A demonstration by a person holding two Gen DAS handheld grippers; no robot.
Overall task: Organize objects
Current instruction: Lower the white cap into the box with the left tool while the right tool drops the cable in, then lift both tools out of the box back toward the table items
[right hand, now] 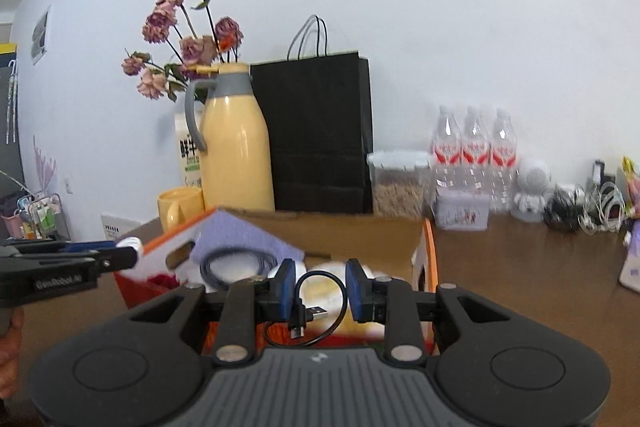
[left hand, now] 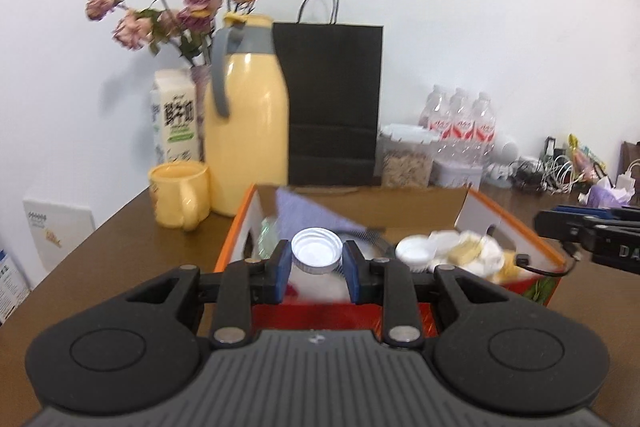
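A brown table [right hand: 520, 267] carries an open box [left hand: 516, 227], mug [left hand: 180, 199], yellow jug [left hand: 248, 135], carton [left hand: 174, 119], black bag [left hand: 332, 107], bottles [right hand: 474, 147] and cables [right hand: 580, 207].

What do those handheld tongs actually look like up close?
Both look alike. The left tongs and right tongs are matte black plastic with blue rubbery finger pads, silver pivot pins, two round black side lobes and a ribbed grey body with a tiny logo. Seen side-on, the right one shows pale lettering.
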